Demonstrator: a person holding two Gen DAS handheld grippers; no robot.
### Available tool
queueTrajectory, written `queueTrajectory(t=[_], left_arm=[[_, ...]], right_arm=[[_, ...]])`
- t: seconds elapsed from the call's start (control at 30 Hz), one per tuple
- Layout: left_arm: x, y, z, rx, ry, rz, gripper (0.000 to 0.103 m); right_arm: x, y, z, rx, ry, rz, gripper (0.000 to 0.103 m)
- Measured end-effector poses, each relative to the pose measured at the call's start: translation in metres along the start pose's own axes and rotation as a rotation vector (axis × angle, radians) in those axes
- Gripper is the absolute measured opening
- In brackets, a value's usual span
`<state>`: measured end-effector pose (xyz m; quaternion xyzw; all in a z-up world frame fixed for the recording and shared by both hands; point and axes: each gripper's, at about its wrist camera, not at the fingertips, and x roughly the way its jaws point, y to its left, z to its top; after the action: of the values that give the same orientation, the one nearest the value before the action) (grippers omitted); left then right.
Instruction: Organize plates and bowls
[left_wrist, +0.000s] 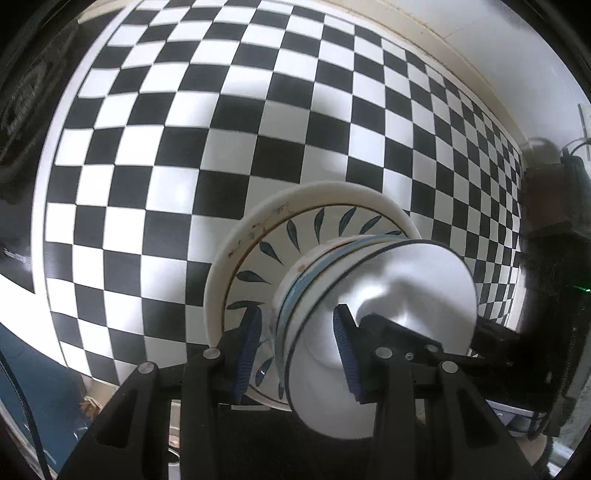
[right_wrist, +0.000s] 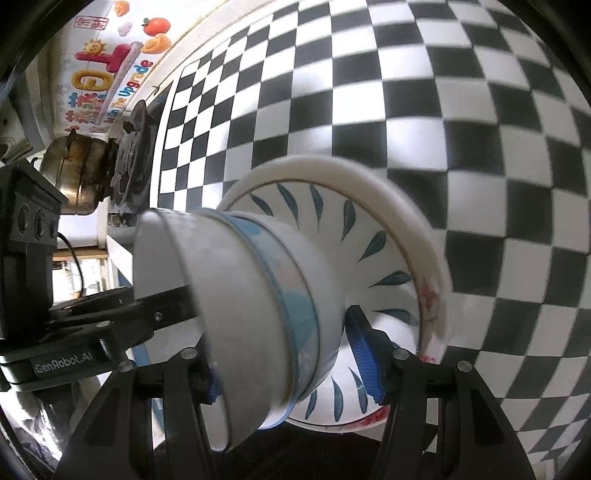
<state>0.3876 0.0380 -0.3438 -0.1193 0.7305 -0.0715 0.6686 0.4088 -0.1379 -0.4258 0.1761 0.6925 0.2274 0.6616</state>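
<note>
2 grippers, left gripper (left_wrist: 301, 350) and right gripper (right_wrist: 291, 363), each pinch the glazed white ceramic bowls (right_wrist: 236, 306) stacked on the leaf-patterned plate (right_wrist: 369, 236): heavy, slippery, fragile, best gripped at the rims.

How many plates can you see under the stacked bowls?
2: a plain white plate at the bottom on the checkered cloth, and a leaf-patterned plate on it, beneath the bowls. More may be hidden between them.

Left gripper (left_wrist: 295, 350): matte black linkage arms, round silver pivot pins, ribbed blue pads (left_wrist: 246, 354). Right gripper (right_wrist: 291, 363): same build. Left gripper's body, in the right wrist view, reads "GenRobot.AI".
</note>
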Motion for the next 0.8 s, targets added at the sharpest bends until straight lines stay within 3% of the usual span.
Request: queueTrajectory(t=[0.23, 0.4, 0.63, 0.8], left_arm=[[-0.026, -0.006, -0.012, 0.028, -0.089, 0.071, 0.039], [-0.045, -0.008, -0.024, 0.051, -0.163, 0.132, 0.041], [-0.085, -0.011, -0.048, 0.088, -0.378, 0.239, 0.079], [-0.113, -0.014, -0.068, 0.099, -0.512, 0.288, 0.088]], right_arm=[[-0.034, 0.024, -0.005, -0.077, -0.065, -0.174, 0.06], [-0.061, 0.044, -0.018, -0.117, -0.123, -0.238, 0.093], [-0.114, 0.072, -0.047, -0.143, -0.292, -0.338, 0.099], [-0.147, 0.097, -0.075, -0.163, -0.44, -0.445, 0.101]])
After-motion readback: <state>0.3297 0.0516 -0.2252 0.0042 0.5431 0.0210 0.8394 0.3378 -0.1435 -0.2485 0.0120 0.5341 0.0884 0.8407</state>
